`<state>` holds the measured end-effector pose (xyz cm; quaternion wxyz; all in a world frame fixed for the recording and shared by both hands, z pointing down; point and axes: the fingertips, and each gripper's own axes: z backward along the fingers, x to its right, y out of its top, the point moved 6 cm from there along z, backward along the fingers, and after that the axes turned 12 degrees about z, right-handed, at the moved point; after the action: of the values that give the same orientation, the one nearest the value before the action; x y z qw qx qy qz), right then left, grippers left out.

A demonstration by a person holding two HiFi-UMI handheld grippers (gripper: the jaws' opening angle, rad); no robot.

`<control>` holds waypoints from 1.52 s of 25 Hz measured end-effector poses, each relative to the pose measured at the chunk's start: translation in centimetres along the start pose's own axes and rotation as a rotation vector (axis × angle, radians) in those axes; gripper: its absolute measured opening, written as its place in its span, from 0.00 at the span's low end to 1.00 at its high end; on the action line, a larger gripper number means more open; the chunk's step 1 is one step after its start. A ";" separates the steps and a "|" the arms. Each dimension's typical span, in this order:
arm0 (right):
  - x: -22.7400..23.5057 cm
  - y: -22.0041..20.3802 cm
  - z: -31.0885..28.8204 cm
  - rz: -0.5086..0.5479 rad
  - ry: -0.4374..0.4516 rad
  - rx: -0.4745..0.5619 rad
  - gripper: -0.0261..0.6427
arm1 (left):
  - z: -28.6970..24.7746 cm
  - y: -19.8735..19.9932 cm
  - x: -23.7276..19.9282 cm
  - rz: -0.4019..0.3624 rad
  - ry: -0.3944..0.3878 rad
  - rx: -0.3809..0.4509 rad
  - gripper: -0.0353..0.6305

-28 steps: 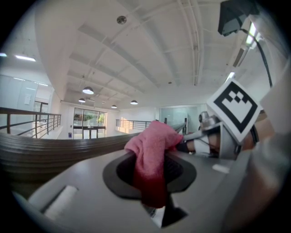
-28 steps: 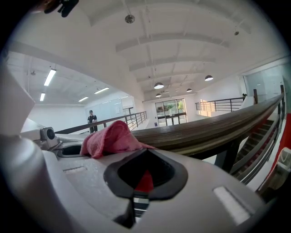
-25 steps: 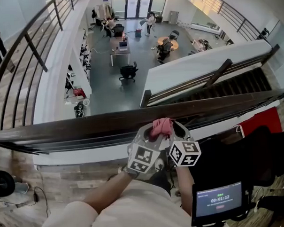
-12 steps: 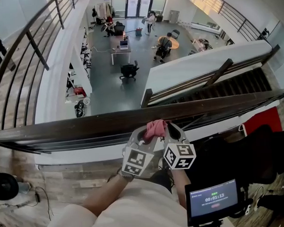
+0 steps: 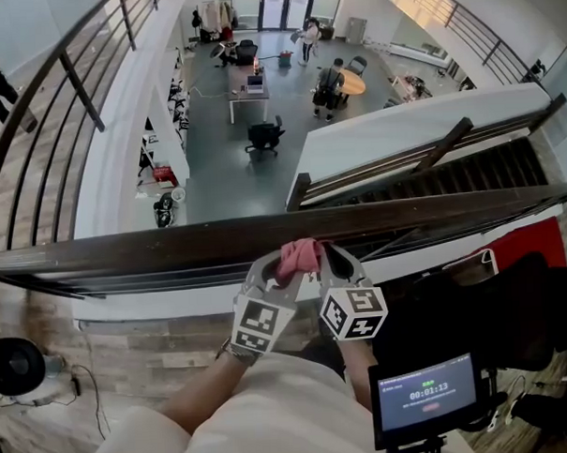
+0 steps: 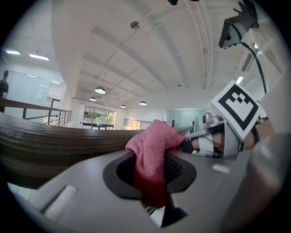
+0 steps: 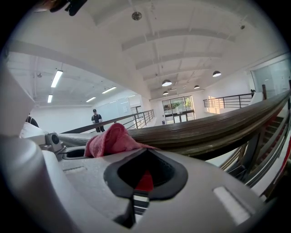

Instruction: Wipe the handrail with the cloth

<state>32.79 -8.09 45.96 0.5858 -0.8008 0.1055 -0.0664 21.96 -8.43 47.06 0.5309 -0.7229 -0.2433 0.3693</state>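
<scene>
Nearest, at the right, a small screen (image 5: 428, 393) shows a timer. Beyond it the left gripper (image 5: 270, 276) and the right gripper (image 5: 332, 266) lean together, tips almost meeting. The left one's fingers (image 6: 178, 169) are clamped on a pink cloth (image 6: 153, 144) (a tuft bulges out above them), held at the near edge of the dark wooden handrail (image 5: 153, 247). The right one's fingers (image 7: 119, 172) are pressed together on nothing, just right of the cloth. Far below lies a hall floor (image 5: 215, 158) with a desk (image 5: 246, 86).
</scene>
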 end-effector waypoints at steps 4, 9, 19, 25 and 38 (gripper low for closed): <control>-1.5 0.3 -0.5 0.006 0.058 -0.002 0.04 | 1.5 0.1 -1.2 0.017 0.035 0.003 0.19; -3.2 0.3 -1.2 0.027 0.141 -0.007 0.04 | 3.2 -0.2 -2.7 0.022 0.089 0.011 0.19; -8.4 1.0 -2.4 0.089 0.256 0.017 0.04 | 7.8 -0.1 -5.3 0.061 0.249 0.062 0.20; -11.4 1.3 -3.7 0.117 0.350 0.035 0.04 | 10.5 -0.3 -7.5 0.086 0.370 0.101 0.21; -13.3 1.4 -4.6 0.083 0.442 0.052 0.04 | 11.7 -0.2 -8.0 0.152 0.536 0.128 0.18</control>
<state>18.75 -9.44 46.22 0.5709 -0.7464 0.2626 -0.2189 7.77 -7.47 47.52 0.5917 -0.7759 -0.0156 0.2182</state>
